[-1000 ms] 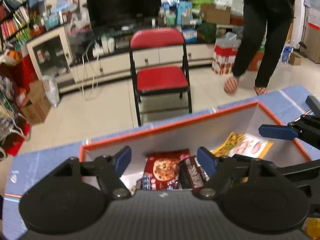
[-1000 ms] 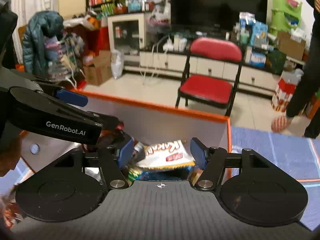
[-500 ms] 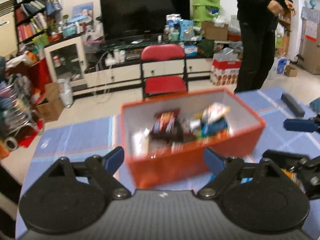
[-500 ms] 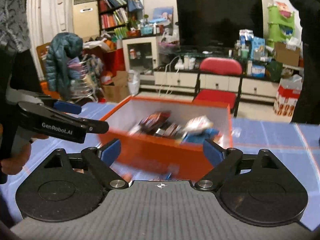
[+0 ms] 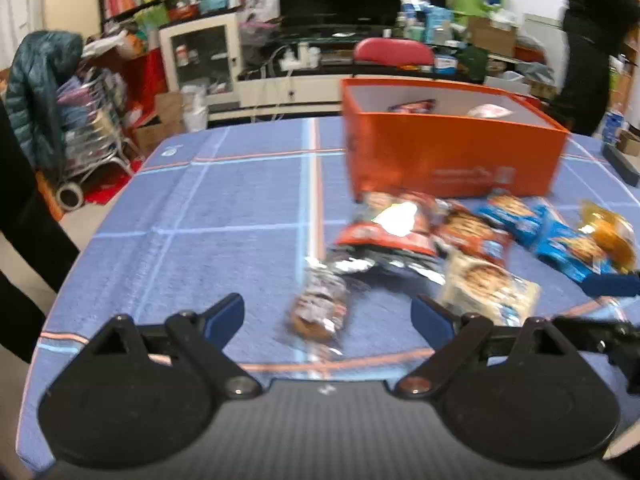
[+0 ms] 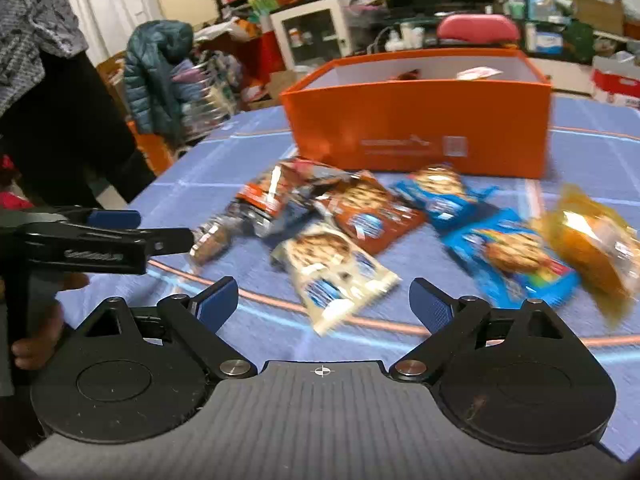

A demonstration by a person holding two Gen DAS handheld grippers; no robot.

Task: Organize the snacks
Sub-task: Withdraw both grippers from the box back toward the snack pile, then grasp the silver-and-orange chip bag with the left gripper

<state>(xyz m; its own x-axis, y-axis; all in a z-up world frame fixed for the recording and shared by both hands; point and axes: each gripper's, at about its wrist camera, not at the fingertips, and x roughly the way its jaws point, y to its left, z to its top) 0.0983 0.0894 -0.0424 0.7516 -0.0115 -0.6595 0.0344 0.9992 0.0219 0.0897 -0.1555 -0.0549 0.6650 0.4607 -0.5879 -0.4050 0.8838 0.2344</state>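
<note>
An orange box (image 5: pixel 452 160) (image 6: pixel 416 132) stands at the back of the blue tablecloth with a few packets inside. Several snack packets lie in front of it. They include a red one (image 5: pixel 392 228), a white cookie packet (image 5: pixel 484 280) (image 6: pixel 332 268), blue ones (image 6: pixel 516 256) and a yellow bag (image 6: pixel 592 248). My left gripper (image 5: pixel 328 312) hangs above a small brown packet (image 5: pixel 318 308); its jaws are opening and the pads touch nothing. The jaws of my right gripper (image 6: pixel 324 296) are opening too, just short of the white cookie packet, with nothing gripped.
A person in black (image 5: pixel 592 32) stands behind the table on the right. A red chair (image 5: pixel 394 52) sits behind the box. At the left are a coat (image 5: pixel 36 88) on a rack and the table's edge. A dark flat object (image 5: pixel 620 164) lies far right.
Both grippers have drawn back from inside the orange box towards the near side of the table, and their jaws have spread wider. The loose packets in front of the box have come into view.
</note>
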